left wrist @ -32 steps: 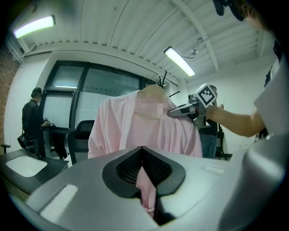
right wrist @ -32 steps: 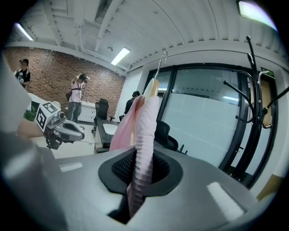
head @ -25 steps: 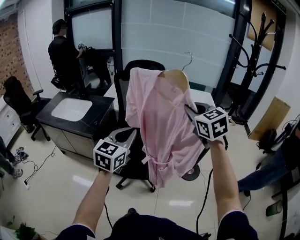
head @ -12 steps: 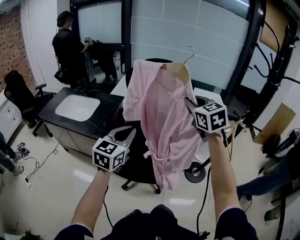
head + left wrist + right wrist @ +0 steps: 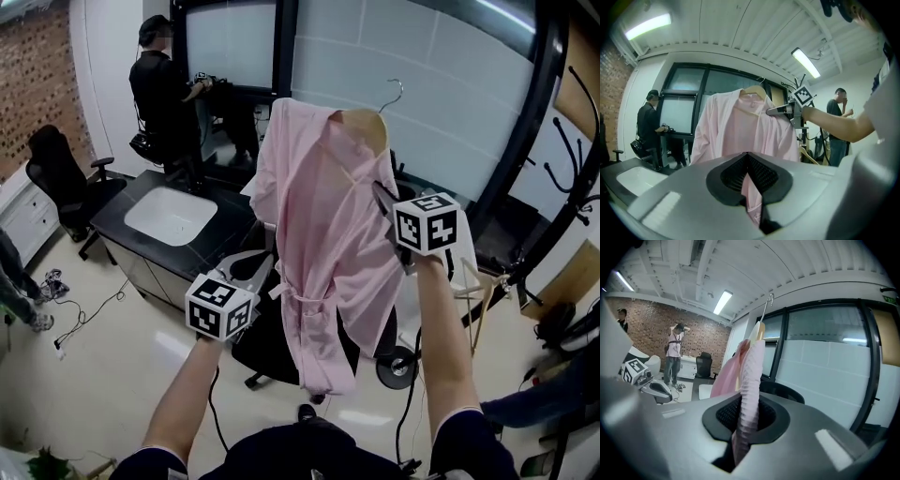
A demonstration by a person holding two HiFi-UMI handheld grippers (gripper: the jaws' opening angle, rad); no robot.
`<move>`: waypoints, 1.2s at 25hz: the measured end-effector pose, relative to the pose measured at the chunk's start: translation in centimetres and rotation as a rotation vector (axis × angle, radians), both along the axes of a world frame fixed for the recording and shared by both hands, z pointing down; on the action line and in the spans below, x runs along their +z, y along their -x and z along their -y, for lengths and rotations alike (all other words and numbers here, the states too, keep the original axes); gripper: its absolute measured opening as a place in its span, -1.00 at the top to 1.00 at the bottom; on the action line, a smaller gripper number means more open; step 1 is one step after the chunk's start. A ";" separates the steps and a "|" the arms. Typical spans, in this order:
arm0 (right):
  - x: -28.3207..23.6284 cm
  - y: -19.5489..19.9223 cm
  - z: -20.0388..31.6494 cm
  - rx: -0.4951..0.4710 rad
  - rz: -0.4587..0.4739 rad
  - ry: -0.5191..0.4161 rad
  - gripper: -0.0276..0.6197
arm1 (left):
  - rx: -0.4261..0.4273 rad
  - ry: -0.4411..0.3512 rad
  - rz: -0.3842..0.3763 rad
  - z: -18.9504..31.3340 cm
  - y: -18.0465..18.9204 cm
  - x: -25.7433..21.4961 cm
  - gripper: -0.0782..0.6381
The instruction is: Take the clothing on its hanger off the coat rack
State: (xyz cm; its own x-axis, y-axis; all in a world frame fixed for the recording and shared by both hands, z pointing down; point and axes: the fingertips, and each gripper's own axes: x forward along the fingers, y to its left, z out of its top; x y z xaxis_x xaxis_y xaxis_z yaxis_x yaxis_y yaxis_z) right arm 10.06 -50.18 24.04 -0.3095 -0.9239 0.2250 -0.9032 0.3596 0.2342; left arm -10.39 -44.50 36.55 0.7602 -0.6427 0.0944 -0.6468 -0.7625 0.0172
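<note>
A pink robe [image 5: 319, 216] hangs on a wooden hanger [image 5: 361, 127] with a metal hook [image 5: 394, 94], held up in the air away from the black coat rack [image 5: 574, 173] at the far right. My right gripper [image 5: 379, 195] is shut on the robe's shoulder over the hanger arm. In the right gripper view the pink cloth [image 5: 751, 380] runs down between the right gripper's [image 5: 749, 401] jaws. My left gripper [image 5: 261, 268] sits lower left, just beside the robe's edge, jaws together and holding nothing. The left gripper view shows the left gripper [image 5: 748, 157] facing the whole robe [image 5: 740, 126].
A black office chair [image 5: 267, 337] stands under the robe. A black desk [image 5: 150, 234] with a white pad lies to the left, with a person [image 5: 164, 89] standing behind it. A spare wooden hanger [image 5: 473, 286] sits to the right of my right arm. Cables lie on the floor.
The robe and my right gripper have shifted left and up in the view, further from the coat rack, which now sits at the frame's right edge. The left gripper holds its place.
</note>
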 end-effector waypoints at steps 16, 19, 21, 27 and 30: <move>12.8 0.3 3.5 -0.042 0.055 0.185 0.86 | -0.061 0.122 0.039 2.0 -0.5 5.9 0.75; 15.2 0.3 3.2 -0.038 0.080 0.213 0.86 | -0.059 0.156 0.050 1.9 -0.8 7.5 0.75; 16.9 0.3 2.9 -0.035 0.090 0.232 0.86 | -0.059 0.179 0.054 1.9 -1.1 8.4 0.75; 22.6 0.6 1.8 -0.036 0.100 0.281 0.86 | -0.079 0.240 0.059 1.3 -1.7 11.6 0.75; 25.3 0.6 1.4 -0.030 0.108 0.313 0.86 | -0.088 0.269 0.065 1.0 -2.1 13.3 0.75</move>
State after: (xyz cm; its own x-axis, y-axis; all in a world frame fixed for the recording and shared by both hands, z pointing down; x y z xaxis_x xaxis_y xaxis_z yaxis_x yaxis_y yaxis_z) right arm 9.45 -51.58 49.32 -0.3732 -0.8053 0.4607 -0.9046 0.4262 0.0121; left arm -8.32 -45.50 49.89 0.6894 -0.6514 0.3170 -0.7168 -0.6768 0.1681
